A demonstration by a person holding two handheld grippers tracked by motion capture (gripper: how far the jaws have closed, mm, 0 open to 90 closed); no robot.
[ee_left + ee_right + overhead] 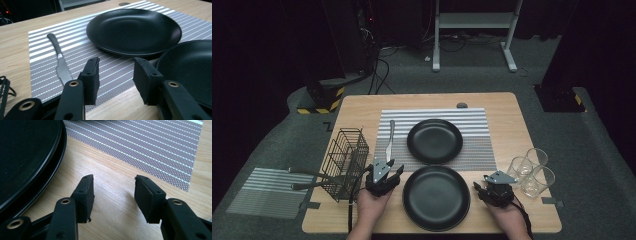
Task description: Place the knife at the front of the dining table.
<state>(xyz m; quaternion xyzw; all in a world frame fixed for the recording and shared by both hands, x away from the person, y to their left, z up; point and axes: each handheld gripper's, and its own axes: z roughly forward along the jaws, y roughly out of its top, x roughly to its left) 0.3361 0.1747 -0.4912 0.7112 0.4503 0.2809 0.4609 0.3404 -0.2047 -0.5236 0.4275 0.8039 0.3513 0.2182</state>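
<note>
Both pairs of matte black, blocky rubber pads stand partly apart, gripping nothing. The left gripper [393, 172] and right gripper [478, 189] flank the near plate [436, 197], a smooth round black dish on the bare wooden table [512, 120]. A second identical plate [435, 141] and one metal knife [389, 141] lie on the striped woven placemat [472, 150]. One wire basket [346, 162] stands left, three clear glasses [532, 171] right.

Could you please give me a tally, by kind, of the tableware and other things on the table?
Black plates: 2, the far plate and the near plate
Clear glasses: 3
Knife: 1
Striped placemat: 1
Wire basket: 1
Total: 8
</note>
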